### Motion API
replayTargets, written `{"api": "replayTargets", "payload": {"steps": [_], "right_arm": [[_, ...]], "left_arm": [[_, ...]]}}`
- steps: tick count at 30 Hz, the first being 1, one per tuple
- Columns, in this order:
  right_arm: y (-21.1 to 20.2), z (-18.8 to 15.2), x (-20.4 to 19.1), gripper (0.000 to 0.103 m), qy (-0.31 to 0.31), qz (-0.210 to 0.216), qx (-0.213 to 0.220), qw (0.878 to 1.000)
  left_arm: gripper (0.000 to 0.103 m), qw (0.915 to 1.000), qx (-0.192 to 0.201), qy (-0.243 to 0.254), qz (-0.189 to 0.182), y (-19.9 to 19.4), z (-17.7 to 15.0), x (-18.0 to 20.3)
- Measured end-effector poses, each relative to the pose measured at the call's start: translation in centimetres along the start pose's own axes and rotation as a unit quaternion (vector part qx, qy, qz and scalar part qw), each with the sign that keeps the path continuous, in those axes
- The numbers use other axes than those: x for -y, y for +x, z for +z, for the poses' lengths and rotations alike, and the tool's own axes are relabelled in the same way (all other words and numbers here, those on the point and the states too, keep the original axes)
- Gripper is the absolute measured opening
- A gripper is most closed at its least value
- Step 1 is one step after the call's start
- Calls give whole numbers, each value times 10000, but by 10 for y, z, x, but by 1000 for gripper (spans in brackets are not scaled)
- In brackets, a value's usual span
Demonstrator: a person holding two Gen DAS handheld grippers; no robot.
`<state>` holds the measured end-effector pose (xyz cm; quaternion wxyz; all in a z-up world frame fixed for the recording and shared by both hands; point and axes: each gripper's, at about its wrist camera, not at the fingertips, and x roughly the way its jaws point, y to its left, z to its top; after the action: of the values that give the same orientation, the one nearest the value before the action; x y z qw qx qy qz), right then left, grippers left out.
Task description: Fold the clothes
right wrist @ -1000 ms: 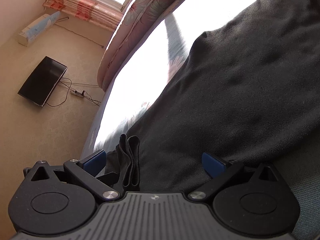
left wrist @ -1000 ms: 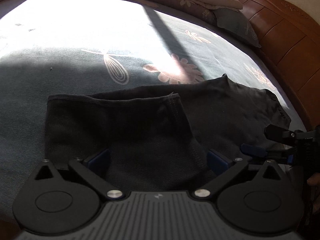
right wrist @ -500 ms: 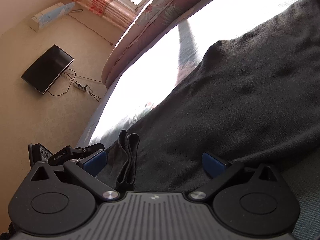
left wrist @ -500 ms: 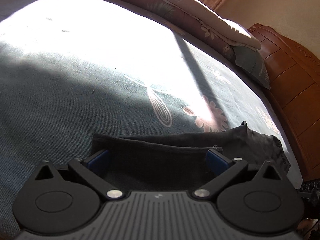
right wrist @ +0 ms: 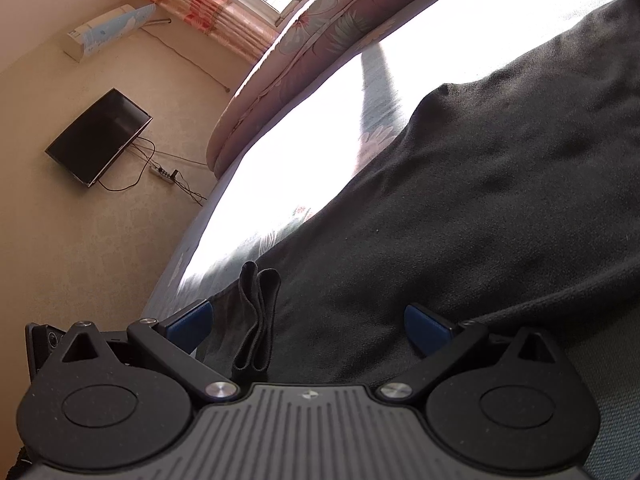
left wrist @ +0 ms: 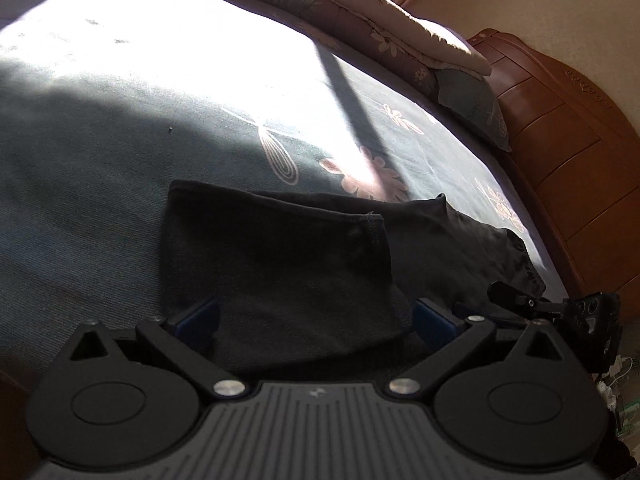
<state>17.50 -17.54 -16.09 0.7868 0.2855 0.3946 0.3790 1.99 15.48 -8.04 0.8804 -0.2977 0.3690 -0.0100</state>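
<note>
The bed (left wrist: 100, 208) fills both views, its blue-grey flowered sheet half in hard sunlight, with a rolled quilt (left wrist: 384, 28) along the far edge and a wooden headboard (left wrist: 560, 152) to the right. A bed gives a broad flat surface, which is likely why the folding is done here.

On the sheet lies the dark garment (left wrist: 280, 276), spread wide toward the headboard, with one part already laid back over itself so a stitched hem crosses the top layer. In the right wrist view a narrow doubled band (right wrist: 256, 320) of the same cloth stands up in a loop near the bed's edge; it may be a waistband or a strap, but the shade hides which.

The left gripper (left wrist: 316, 320) hangs low over the folded part with its fingers spread wide, cloth lying between them but not pinched. The right gripper (right wrist: 308, 324) is likewise spread, the loop just inside its left finger, untouched. Both seem poised at the near edge to take hold for the next fold.
</note>
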Motion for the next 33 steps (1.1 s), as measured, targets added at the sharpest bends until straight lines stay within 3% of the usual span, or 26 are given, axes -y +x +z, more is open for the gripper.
{"api": "replayTargets", "payload": {"steps": [1,4,9,11,13,17,21,23,25,28,33], "right_arm": [[1,1,0,103,10,-5,-4,10000],[2,3,0,103,42,-15,-19,10000],[2,7,-6,103,-22,-115,-197,9997],[4,11,-14,103,-44,-199,-374,9991],[7,16,-25,103,4,164,-495,9986],[30,30,-56,103,-48,1009,-748,9921],[71,46,-89,103,-214,1685,-1112,9792],[100,47,-93,103,-226,1726,-1409,9746],[122,43,-86,103,-320,1251,-1573,9791],[126,38,-61,103,-411,1153,-1356,9832],[84,43,-63,103,-234,1079,-1220,9864]], "left_arm": [[102,10000,-33,-64,-56,-1,-2,0],[101,9989,-378,-135,240,11,-15,-4],[102,9998,-29,73,205,-5,-11,11],[102,9996,-96,5,253,0,-13,6],[101,9989,-243,-222,329,7,-17,-4],[102,9990,27,-407,196,0,-20,-10],[102,9990,47,-416,169,3,-24,-11],[102,9991,70,-387,155,3,-26,-11],[102,9990,95,-426,88,2,-27,-14],[102,9991,104,-406,2,-1,-28,-17],[102,9991,269,-337,-40,-6,-8,-20]]}}
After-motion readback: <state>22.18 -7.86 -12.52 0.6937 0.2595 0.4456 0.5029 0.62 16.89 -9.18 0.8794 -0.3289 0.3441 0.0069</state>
